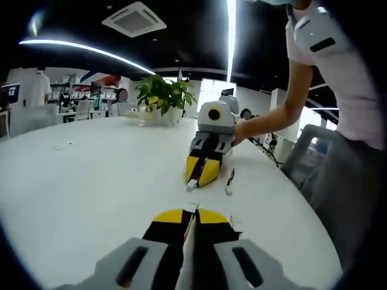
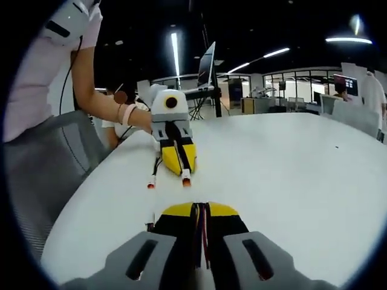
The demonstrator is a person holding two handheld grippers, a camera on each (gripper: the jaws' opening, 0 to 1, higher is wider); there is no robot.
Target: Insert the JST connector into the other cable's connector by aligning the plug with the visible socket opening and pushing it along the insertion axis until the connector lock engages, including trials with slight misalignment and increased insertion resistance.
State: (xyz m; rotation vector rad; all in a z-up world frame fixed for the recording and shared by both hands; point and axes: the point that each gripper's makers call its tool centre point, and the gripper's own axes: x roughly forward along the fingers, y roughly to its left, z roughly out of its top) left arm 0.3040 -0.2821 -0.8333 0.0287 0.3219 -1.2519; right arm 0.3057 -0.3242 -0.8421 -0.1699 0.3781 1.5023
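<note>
Two handheld grippers facing each other, tips close, low over a white table (image 1: 91,181). In the left gripper view, left gripper (image 1: 191,212) at bottom, yellow-tipped jaws pressed together on a thin cable, its white connector (image 1: 191,207) poking out just past the tips. Opposite, right gripper (image 1: 203,171) held by a person's hand (image 1: 242,130), jaws likewise clamped, a small white connector end (image 1: 191,183) at its tip. Beside it, flat on the table, a loose black lead with a white plug (image 1: 229,183). Connector ends near each other, not touching. A potted plant (image 1: 164,96) at the table's far side.

In the right gripper view, right gripper (image 2: 199,208) at bottom, jaws closed on red and black wires (image 2: 202,232). Across from it, left gripper (image 2: 182,163) pinching a cable, red-marked connector (image 2: 186,177) at its tip. Alongside, on the table, a dark lead ending in a red-and-white plug (image 2: 151,182). A grey chair (image 2: 48,163) at the table's edge.
</note>
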